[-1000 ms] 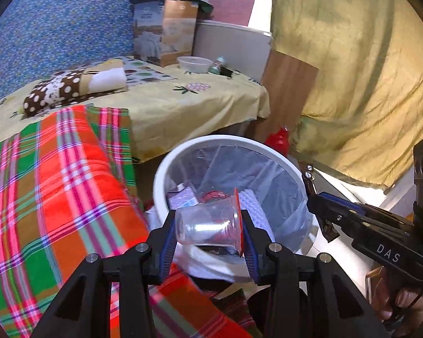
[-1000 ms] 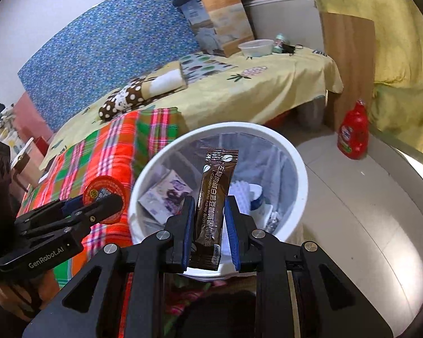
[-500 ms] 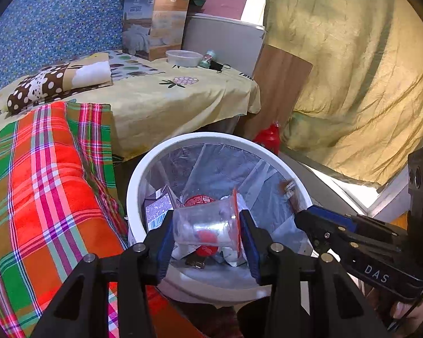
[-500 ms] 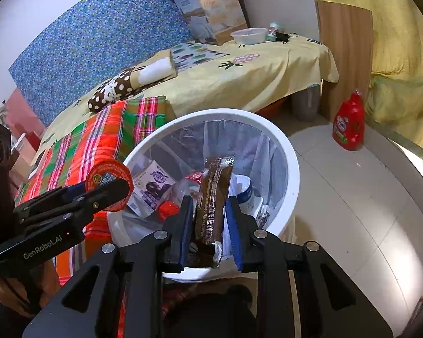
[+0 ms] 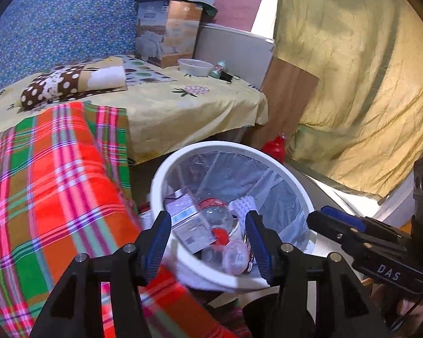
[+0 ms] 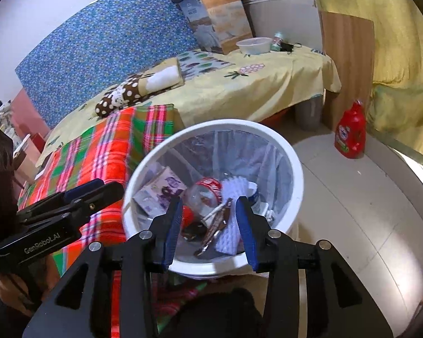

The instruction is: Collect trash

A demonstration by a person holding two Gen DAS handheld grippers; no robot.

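Both pairs of fingers stand apart with nothing between them: the left gripper (image 5: pixel 208 242) and the right gripper (image 6: pixel 208 225) have just been opening over the white round plastic bin (image 6: pixel 293 169). The clear plastic cup (image 5: pixel 234 256) lies inside near the bin's near wall, and the brown foil snack wrapper (image 6: pixel 215 226) rests on the trash heap (a clear bottle with a red label (image 6: pixel 204 194) sits just beside it). To finish the release well, I would let the fingers widen fully before lifting, draw each gripper straight up clear of the thin plastic liner (image 6: pixel 239 152), and check nothing clings to the blue pads (image 6: pixel 173 225). The plaid blanket (image 5: pixel 48 191) just beside the bin could snag a low swing.
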